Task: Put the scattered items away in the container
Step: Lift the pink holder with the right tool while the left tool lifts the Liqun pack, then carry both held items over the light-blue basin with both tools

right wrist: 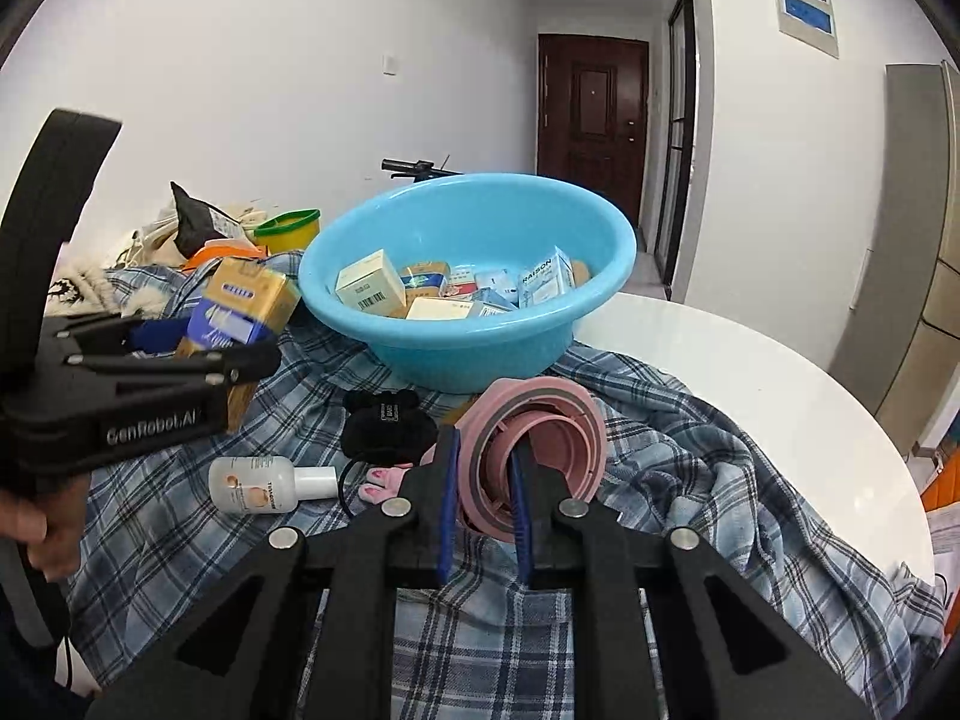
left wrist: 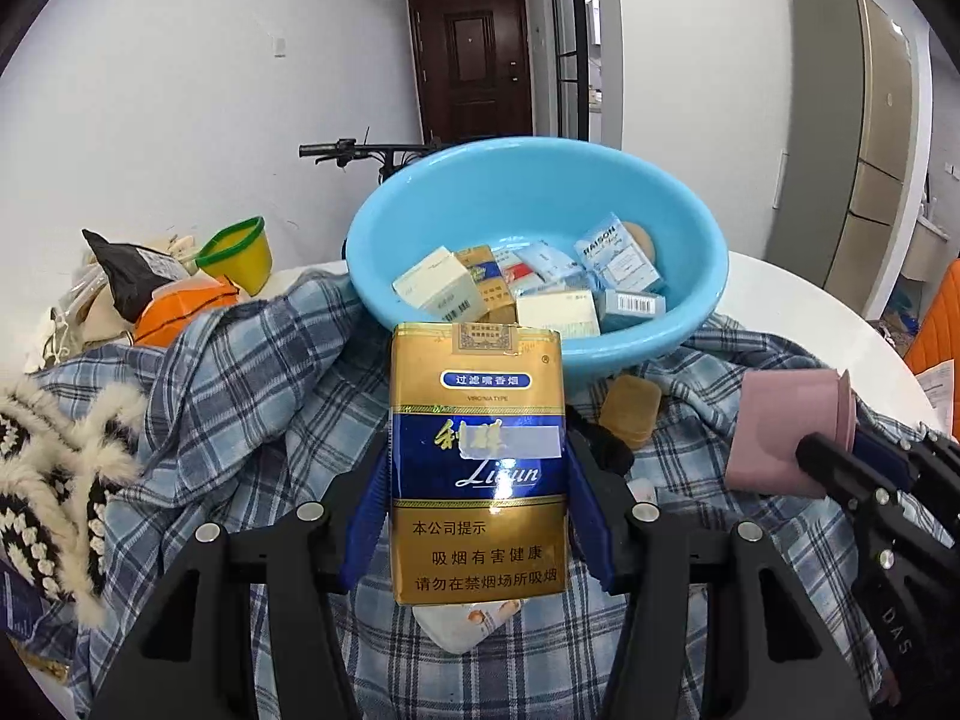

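Gold-and-blue cigarette pack (left wrist: 477, 462) is sitting upright in your left claw (left wrist: 477, 480), which is clamping it by its two long sides, leaving its top free to tip toward the blue basin (left wrist: 690, 324) just ahead. Your right claw (right wrist: 483, 474) is pinching together on the rim of a pink collapsible cup (right wrist: 534, 438), lifting it by one wall above the plaid shirt (right wrist: 690, 450) covering the desk (right wrist: 780, 384). Boxes are already lying inside the basin.
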`<action>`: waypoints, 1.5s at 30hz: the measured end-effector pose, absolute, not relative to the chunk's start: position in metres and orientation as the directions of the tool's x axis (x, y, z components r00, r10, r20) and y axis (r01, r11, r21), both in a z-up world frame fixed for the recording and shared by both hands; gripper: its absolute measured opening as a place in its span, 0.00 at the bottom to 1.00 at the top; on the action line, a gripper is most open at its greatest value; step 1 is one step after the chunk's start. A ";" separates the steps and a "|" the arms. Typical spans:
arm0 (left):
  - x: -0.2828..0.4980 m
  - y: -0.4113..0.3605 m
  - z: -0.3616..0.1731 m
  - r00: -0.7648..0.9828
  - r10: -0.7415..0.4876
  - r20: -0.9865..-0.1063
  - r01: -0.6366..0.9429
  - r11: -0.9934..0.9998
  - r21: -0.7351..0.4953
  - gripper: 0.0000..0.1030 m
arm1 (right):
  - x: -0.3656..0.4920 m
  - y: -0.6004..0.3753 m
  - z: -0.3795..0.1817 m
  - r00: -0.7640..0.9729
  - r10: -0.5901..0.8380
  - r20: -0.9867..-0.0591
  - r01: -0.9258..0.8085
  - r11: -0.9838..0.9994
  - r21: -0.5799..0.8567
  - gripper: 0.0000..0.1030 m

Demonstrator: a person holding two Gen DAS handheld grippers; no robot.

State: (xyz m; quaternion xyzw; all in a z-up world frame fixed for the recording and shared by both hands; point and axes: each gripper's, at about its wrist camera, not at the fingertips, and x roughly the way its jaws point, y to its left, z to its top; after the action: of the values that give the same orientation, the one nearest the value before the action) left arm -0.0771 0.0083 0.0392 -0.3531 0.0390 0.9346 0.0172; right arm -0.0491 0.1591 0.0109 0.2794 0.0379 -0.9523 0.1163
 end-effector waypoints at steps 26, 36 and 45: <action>-0.028 -0.010 0.200 -0.961 0.005 -0.276 -0.011 -1.000 0.021 0.55 | -0.002 0.156 0.170 -0.969 -0.236 -0.076 0.242 -0.967 -0.080 0.14; -0.055 -0.002 0.191 -0.948 0.023 -0.319 -0.036 -0.999 0.035 0.55 | -0.025 0.148 0.161 -0.965 -0.232 -0.124 0.242 -0.967 -0.074 0.14; -0.155 0.000 0.209 -0.948 -0.037 -0.316 0.025 -0.999 0.041 0.55 | -0.118 0.140 0.178 -0.960 -0.210 -0.183 0.228 -0.971 -0.079 0.14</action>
State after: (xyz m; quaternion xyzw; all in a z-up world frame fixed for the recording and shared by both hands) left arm -0.1554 0.0005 0.2094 -0.1603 0.0181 0.9868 -0.0158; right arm -0.1184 0.1396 0.1776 0.0867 0.0498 -0.9888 0.1107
